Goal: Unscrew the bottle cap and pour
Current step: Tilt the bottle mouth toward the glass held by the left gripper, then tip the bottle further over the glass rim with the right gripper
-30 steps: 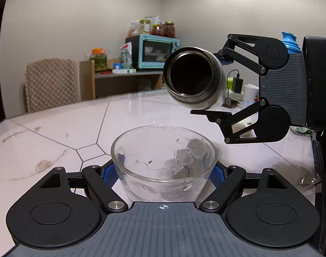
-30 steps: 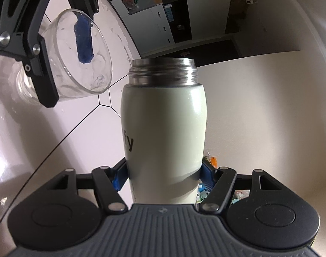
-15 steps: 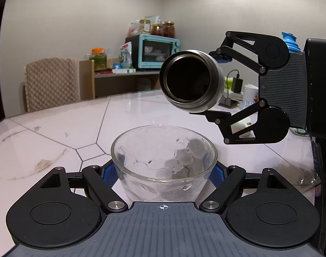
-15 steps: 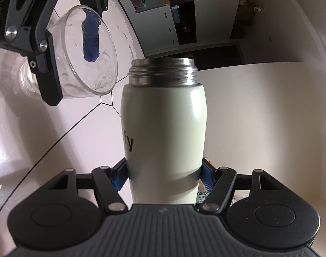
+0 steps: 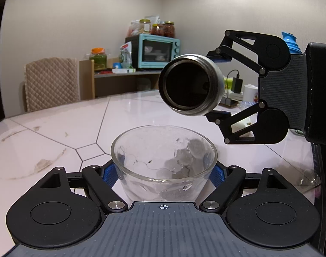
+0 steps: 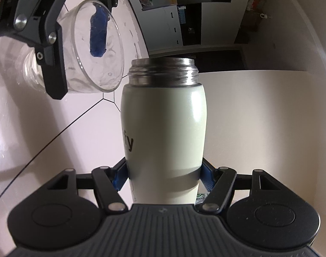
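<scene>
Right tongs [image 6: 164,177] clamped on tilted pale-green steel bottle [image 6: 163,132], uncapped mouth above clear glass bowl [image 5: 164,160] gripped by left tongs [image 5: 163,174].

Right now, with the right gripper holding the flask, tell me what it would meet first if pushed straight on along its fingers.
Probably the glass bowl in the left gripper: the flask mouth leads the right gripper and sits just beside the bowl's rim. Depth is unclear; it may pass over the rim.
</scene>
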### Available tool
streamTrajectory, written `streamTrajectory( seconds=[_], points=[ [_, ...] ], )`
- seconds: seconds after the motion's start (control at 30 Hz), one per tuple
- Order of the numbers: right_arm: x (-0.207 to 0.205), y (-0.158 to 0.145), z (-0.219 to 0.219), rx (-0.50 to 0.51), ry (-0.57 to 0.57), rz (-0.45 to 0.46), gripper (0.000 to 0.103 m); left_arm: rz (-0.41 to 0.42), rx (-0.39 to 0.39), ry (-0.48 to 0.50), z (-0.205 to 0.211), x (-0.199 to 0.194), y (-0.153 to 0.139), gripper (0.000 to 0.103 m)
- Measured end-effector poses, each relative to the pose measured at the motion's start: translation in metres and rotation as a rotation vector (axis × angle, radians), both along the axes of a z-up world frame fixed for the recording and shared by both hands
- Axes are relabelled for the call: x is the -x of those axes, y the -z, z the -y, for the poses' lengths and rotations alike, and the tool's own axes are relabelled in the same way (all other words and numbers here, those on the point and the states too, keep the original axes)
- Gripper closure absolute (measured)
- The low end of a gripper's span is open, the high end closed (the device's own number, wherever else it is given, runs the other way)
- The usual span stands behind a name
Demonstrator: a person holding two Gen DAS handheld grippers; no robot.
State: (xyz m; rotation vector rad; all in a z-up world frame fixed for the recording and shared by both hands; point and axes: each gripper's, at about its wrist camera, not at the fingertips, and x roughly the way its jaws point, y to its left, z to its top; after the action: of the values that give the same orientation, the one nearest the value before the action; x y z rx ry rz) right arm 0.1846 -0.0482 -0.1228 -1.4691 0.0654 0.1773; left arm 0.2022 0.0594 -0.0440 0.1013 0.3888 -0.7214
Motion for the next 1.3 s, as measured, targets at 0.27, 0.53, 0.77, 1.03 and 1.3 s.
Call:
streamTrajectory(
  seconds=[0.27, 0.53, 0.77, 1.03, 1.3],
  points=[
    [-0.016, -0.020, -0.020, 0.026, -0.003, 0.011, 0.033, 0.000, 0.001, 0.001, -0.001, 0.000, 0.000, 0.017],
    [-0.004, -0.017, -0.013, 0.053, -0.004, 0.017, 0.033, -0.001, 0.000, 0.001, -0.001, 0.000, 0.000, 0.017],
    [0.002, -0.014, -0.007, 0.085, -0.006, 0.028, 0.033, -0.001, 0.001, 0.002, -0.002, 0.000, 0.000, 0.017],
    [0.013, -0.012, -0.001, 0.100, -0.008, 0.035, 0.033, -0.002, 0.002, 0.002, -0.001, 0.002, 0.001, 0.017],
    [0.017, -0.011, 0.003, 0.122, -0.012, 0.042, 0.033, -0.002, 0.002, 0.003, -0.001, 0.002, 0.001, 0.017]
  ],
)
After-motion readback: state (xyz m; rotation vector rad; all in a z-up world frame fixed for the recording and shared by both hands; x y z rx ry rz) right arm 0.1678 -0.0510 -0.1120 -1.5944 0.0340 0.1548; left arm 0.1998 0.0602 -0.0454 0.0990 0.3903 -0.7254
